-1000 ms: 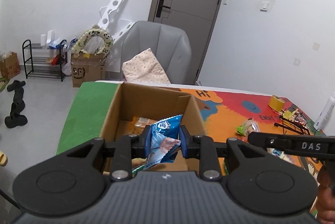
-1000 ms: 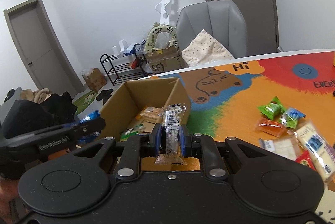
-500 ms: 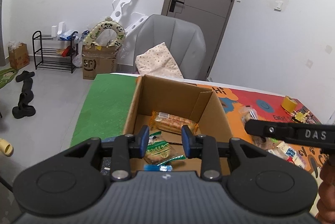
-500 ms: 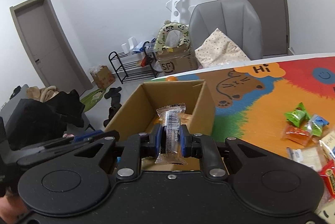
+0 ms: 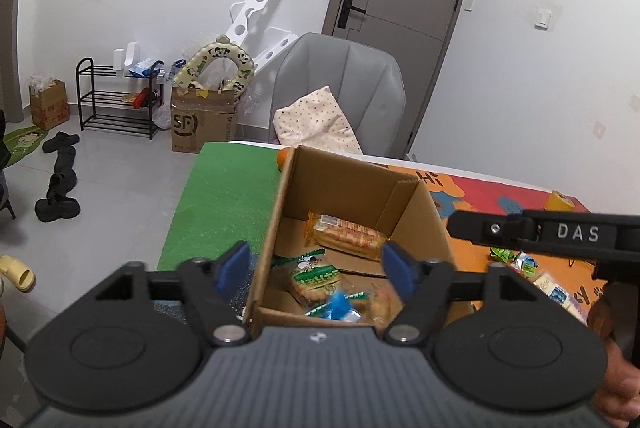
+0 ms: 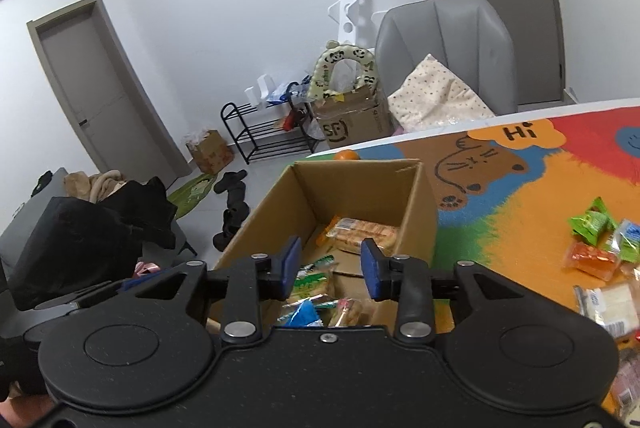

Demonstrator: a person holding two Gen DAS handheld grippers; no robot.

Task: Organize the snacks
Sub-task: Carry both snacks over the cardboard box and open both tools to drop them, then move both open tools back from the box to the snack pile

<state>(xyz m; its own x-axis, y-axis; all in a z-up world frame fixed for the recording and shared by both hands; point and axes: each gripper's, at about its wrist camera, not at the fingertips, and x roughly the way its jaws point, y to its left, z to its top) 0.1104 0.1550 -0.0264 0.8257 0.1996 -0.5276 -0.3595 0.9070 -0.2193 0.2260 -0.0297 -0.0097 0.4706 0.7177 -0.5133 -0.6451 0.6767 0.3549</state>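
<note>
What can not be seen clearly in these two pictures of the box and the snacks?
- Left wrist view: the near part of the cardboard box floor is hidden behind the left tongs.
- Left wrist view: the blue packet is blurred; its print is unreadable.
- Right wrist view: snacks at the right edge are cut off.
- Right wrist view: the orange fruit is half hidden behind the box wall.

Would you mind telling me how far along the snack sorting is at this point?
Done: several packets already lie in the cardboard box, among them a cracker pack and a green-labelled packet. In hand: nothing; the left claw and the right claw both hang open above the box. Left: loose snacks on the colourful mat, such as a green packet and an orange one.
</note>
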